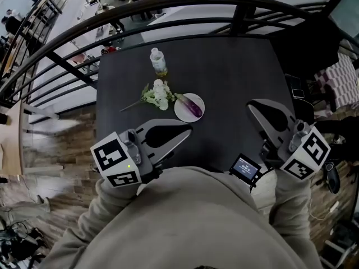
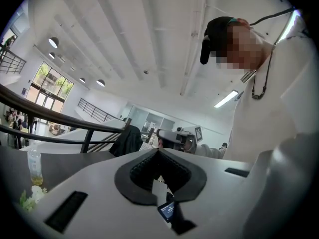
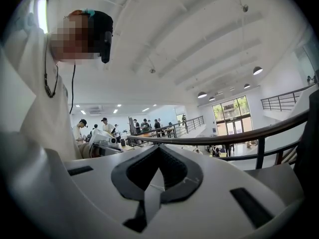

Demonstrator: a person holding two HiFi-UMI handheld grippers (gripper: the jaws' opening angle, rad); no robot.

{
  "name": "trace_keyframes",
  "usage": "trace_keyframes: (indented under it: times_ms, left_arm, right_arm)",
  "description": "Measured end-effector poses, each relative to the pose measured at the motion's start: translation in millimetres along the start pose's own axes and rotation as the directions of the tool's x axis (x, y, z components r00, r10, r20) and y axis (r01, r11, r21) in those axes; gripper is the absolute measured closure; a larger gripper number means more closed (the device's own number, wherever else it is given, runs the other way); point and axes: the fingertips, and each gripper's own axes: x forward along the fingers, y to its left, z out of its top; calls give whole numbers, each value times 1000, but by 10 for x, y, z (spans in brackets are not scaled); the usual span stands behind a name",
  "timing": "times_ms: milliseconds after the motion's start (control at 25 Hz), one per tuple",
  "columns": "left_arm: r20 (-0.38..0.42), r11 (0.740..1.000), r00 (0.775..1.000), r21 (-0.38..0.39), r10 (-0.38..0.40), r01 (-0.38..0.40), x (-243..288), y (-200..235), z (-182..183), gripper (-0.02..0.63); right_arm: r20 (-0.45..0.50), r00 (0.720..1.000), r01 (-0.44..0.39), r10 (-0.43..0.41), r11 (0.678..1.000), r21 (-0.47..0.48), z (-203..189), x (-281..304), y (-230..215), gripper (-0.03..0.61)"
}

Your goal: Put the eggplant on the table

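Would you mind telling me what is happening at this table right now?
A person holds a gripper in each hand, close to the chest at the near edge of the dark table. Both the left gripper and the right gripper are shut and empty. The eggplant lies on a white plate, beside flowers and a bottle, untouched.

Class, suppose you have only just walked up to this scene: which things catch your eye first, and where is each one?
A purple eggplant lies on a small white plate near the middle of the dark table, with white flowers beside it and a clear bottle beyond. Nearer the person, the left gripper and right gripper are both shut and empty.
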Motion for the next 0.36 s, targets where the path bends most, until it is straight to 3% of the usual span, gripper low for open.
trace_keyframes:
  times_ms: [360]
  left_arm:
    - [-1,1000,1000,-13,12,-12,-118,53,-70,607]
  right_arm:
    - [-9,1000,-12,12,1000,-14,-41,105,93,565]
